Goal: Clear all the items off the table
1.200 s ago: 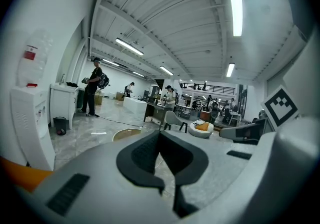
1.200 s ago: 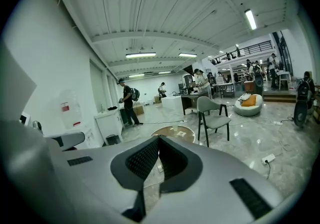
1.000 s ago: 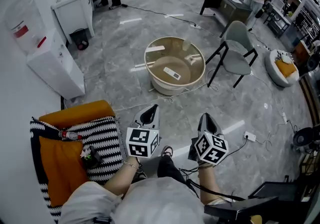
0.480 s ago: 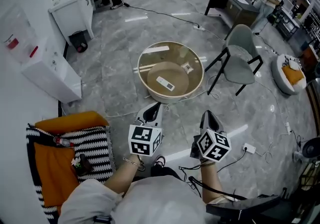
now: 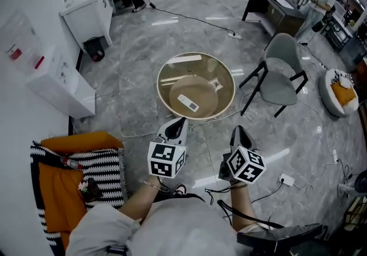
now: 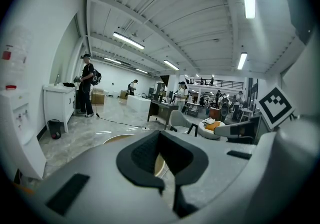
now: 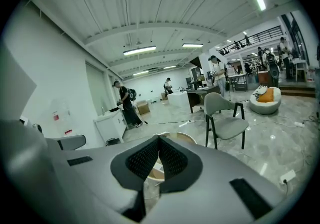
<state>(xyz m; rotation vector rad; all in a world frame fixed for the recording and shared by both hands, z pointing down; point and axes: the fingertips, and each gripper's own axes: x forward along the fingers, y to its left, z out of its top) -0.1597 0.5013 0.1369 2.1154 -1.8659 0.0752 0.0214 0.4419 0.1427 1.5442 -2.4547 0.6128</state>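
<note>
The left gripper [image 5: 175, 126] and the right gripper [image 5: 238, 133] are being held side by side in the lower middle of the head view. Both are being pointed up-frame at the round table [image 5: 158, 84], which is standing at the centre of the frame, well apart from them. Nothing is being carried or touched by either. Two small things are being left on it: a white card [image 5: 188, 102] near the middle and a smaller square tag [image 5: 215, 83] to its upper right. Whether they are lying on the glass top or on the shelf beneath cannot be told. A pale strip at the upper rim may be only a reflection. The clearing is therefore being judged unfinished, with the approach and both pick-ups yet to be made.

In the left gripper view, the left gripper [image 6: 159, 133] is being held with its jaws together at the tips and nothing between them. The round table [image 6: 117, 139] is being glimpsed at centre left.

In the right gripper view, the right gripper [image 7: 159, 139] is likewise being held fully closed and empty. The round table [image 7: 180, 136] is being seen beyond the tips, just right of centre.
</note>
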